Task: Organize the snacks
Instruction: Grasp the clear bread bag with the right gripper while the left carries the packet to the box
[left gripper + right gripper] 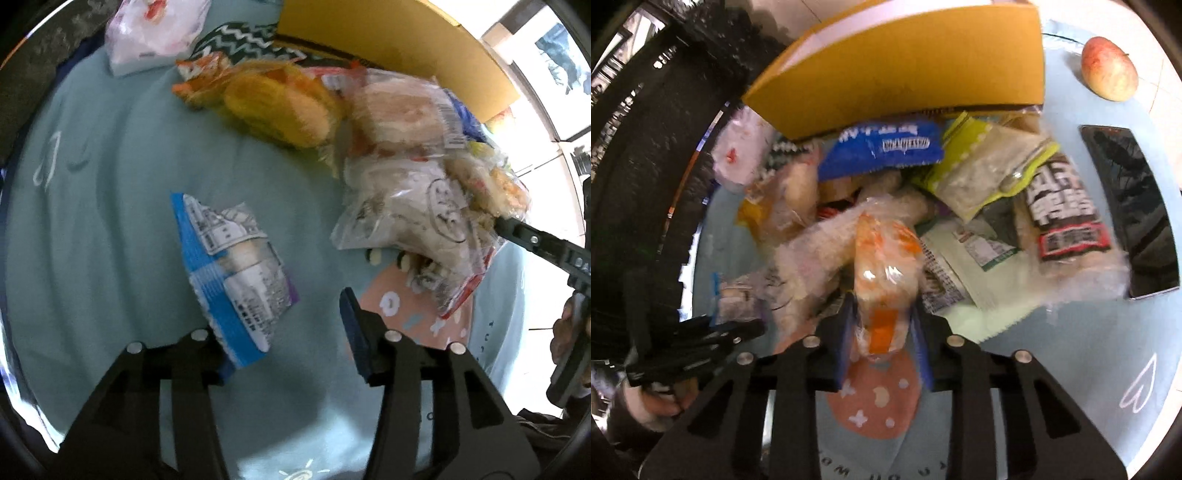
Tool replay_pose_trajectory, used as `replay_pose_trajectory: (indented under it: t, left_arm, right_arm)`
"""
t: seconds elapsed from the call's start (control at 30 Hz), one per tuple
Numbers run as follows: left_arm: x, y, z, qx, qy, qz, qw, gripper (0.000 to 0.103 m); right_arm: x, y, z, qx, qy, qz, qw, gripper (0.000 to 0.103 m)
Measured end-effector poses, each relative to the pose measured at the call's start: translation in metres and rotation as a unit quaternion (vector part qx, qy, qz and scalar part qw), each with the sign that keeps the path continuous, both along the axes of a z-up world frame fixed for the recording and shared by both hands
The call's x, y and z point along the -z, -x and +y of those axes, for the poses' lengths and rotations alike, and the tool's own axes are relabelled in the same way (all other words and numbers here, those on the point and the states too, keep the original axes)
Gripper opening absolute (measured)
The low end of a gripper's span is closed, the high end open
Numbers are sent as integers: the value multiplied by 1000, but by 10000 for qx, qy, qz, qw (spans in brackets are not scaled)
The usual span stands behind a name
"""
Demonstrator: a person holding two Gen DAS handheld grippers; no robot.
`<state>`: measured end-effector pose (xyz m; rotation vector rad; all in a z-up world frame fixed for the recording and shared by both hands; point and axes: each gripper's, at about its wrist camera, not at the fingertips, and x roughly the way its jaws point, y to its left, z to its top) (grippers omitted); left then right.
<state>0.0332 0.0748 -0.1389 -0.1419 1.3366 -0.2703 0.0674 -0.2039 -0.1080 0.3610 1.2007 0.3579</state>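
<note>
Looking down along your right claw (882, 332), you see its 2 blue-padded jaws pressed against the sides of a clear snack bag with orange print (884, 266); the bag's lower end sits between the pads, so this claw is gripping it. Under the bag, a salmon-pink patch with white shapes (875, 402) shows on the pale blue cloth (1071, 350) covering the worktop.

Your left claw (291, 339) stands partly apart with nothing pressed between its pads. A blue and white snack packet (232, 273) lies flat on the cloth just ahead of it, its near corner overlapping the left jaw; contact there cannot be judged.

Beyond the right claw lies a loose heap of snacks: a pale green packet (982, 170), a dark packet with white lettering (1063, 206) and a blue wrapper (882, 147) farther back. In the left view, the heap also holds a clear bag of yellow round cakes (280, 107).

Farthest off, a yellow cardboard box (905, 66) stands behind the heap. A dark phone (1134, 214) lies right of the snacks, with an apple (1110, 68) past it.
</note>
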Motion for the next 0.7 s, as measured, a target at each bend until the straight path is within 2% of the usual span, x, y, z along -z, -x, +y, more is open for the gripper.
replay_pose_trajectory:
  t: [0.07,0.17,0.23,0.27,0.43,0.5,0.57,0.7]
  left_arm:
    - [-1,-3,1,-33,126,53,9999,34]
    - [-2,-9,2,-94,190,121,9997,34]
    - [-3,-13,0,-85,189,118,9997,34]
    - [-3,-16,0,-89,207,132,9997,31]
    - [3,-41,-4,-178,-38,271,9995,18]
    - [3,-47,-2,-249,17,259,9994,15]
    - [2,-47,2,-288,33,213,9994,15]
    - [-15,-42,15,-321,230,58,9992,15]
  right_arm:
    - [-4,4,-6,-2,-52,-16,10000,30]
    - [-7,7,-6,-58,153,-137,9998,32]
    - [-1,5,1,-167,164,-5,9997,36]
    - [3,5,3,-175,255,52,9995,42]
    - [25,0,24,-283,898,180,9954,50]
    - [26,-1,26,-286,998,52,9946,50]
    - [25,-2,23,-231,949,53,9952,30]
    - [7,0,7,-165,530,10,9985,30]
